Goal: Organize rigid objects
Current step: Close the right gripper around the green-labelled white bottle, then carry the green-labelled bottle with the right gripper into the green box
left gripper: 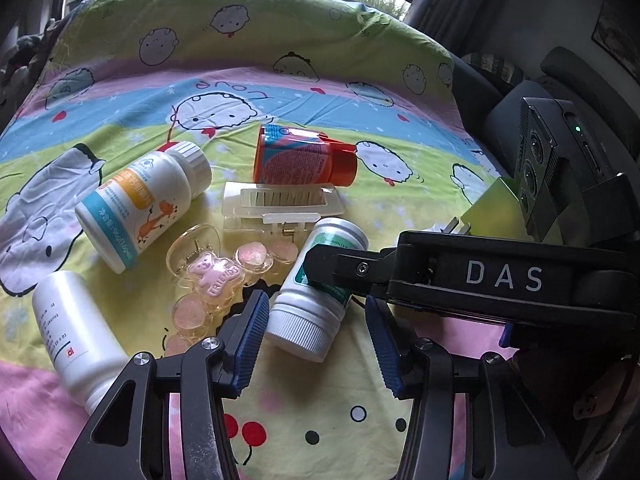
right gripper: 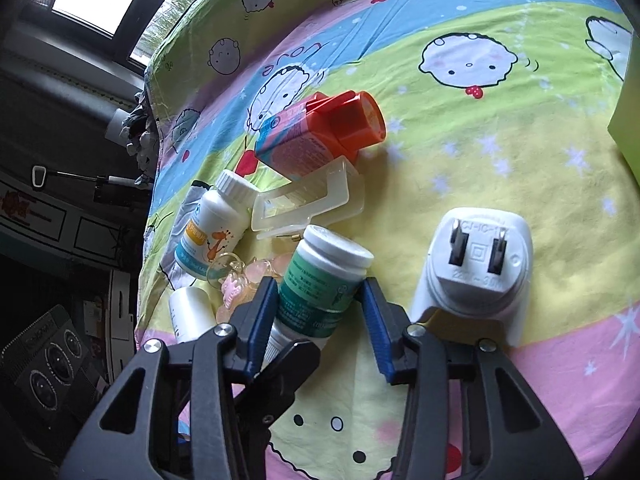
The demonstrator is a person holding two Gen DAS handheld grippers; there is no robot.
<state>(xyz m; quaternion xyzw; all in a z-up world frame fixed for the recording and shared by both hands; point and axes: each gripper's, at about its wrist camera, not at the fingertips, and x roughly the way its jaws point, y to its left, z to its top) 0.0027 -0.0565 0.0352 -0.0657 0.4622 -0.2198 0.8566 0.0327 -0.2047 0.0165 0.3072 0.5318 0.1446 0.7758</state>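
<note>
On the cartoon-print bedsheet [left gripper: 320,80] w/ pastel stripes, a cluster of small rigid items lay near the middle. Right gripper [right gripper: 320,320] had its blue-padded jaws spread around the white bottle w/ green label [right gripper: 320,280], which lay on its side; left pad touched the label, right pad looked just at the bottle's edge, so firm grip vs. loose contact couldn't be told. Same bottle showed in the left wrist view [left gripper: 316,292], cap end toward the camera, w/ the right gripper's black body crossing over it. Left gripper [left gripper: 316,340] hovered just beside that bottle, jaws wide apart, holding nothing. Orange-red bottle w/ red cap [left gripper: 300,156] lay on its side, resting on the edge of a clear plastic hair clip [left gripper: 280,204]. White bottle w/ orange-and-blue giraffe label [left gripper: 140,204] lay tilted left of the clip. Plain white bottle w/ small red mark [left gripper: 76,332] lay nearest the left gripper's left finger. Between the bottles sat a clear hair clip w/ pink bear & round pink discs [left gripper: 216,276]. White two-prong wall plug adapter [right gripper: 476,268] lay prongs-up just right of the right gripper, apart from the cluster. Yellow-green box [left gripper: 500,208] showed partly at the sheet's right side.
</note>
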